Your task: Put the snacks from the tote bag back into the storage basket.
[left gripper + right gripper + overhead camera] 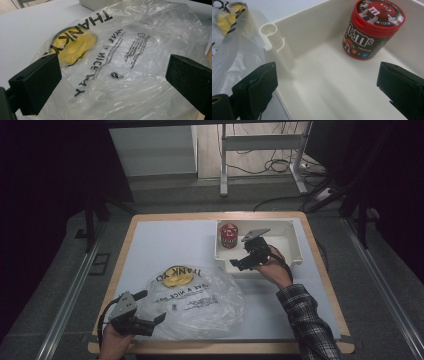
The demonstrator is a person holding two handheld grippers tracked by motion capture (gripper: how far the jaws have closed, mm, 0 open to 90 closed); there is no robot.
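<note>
Our left gripper (142, 312), jaws spread, sits at the crinkled clear plastic bag (195, 302). Our right gripper (245, 262), also spread and empty, hovers over the white plastic bin (295, 252) holding the red candy canister (229, 235). Packing seemingly hasn't begun.

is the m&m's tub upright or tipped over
Upright: the tub stands on its base in the tray, red lid on top.

The left gripper (150, 307) sits low at the near edge, jaws spread wide. The right gripper (240, 262) reaches forward, jaws likewise parted.
</note>
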